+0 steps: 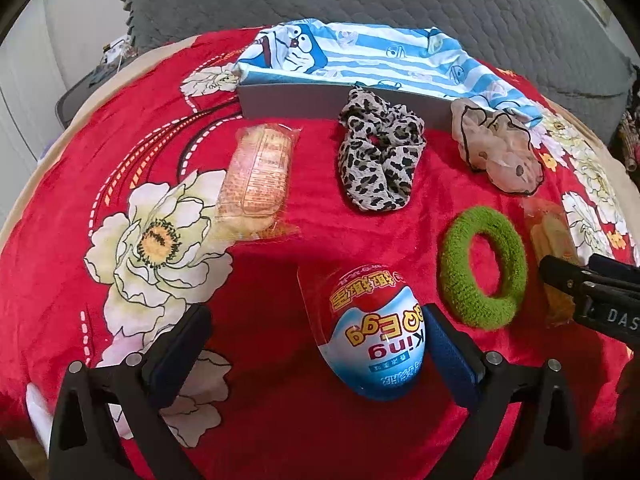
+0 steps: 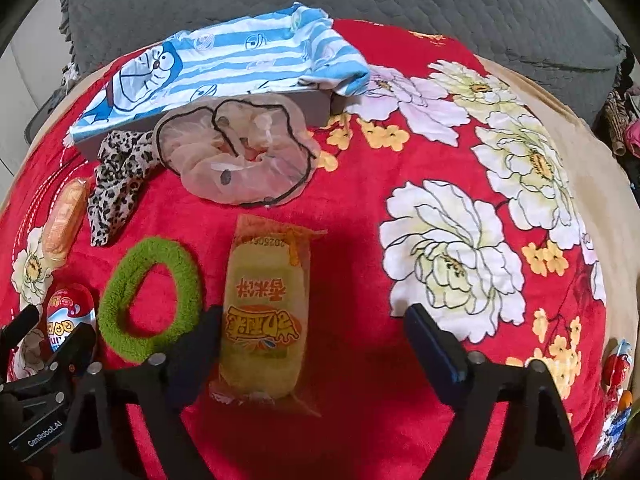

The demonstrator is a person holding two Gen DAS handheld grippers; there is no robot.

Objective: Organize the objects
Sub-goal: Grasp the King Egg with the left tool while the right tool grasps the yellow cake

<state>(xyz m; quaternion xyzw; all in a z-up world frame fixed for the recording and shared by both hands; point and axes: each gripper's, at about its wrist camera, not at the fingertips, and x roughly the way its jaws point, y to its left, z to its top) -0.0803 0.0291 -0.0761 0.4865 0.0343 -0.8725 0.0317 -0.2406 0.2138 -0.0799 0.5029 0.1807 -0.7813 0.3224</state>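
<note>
Right claw (image 2: 312, 344): spread, jaws straddling the yellow snack packet (image 2: 264, 320) that lies flat on the red floral blanket (image 2: 360, 208). The left jaw sits at the packet's edge; the right jaw stands well clear, so nothing is pinched yet.

Left claw (image 1: 316, 340): spread, with the toy egg (image 1: 376, 336) between its jaws and close against the right one.

Risks, as judged:
- The right grip is off-centre. Closing may shove the packet sideways or crush its soft contents.
- The green hair ring (image 2: 150, 298) lies just beside the left jaw and could be snagged.
- The egg is rounded and glossy; an uneven squeeze may squirt it out.
- The two claws work close together and could collide.

View differences: only the right wrist view shows the packet's printed face and more wrapped items at the blanket's far right edge. Only the left wrist view shows the leopard scrunchie (image 1: 380, 160) whole and the second snack packet (image 1: 258, 176) clearly.
</note>
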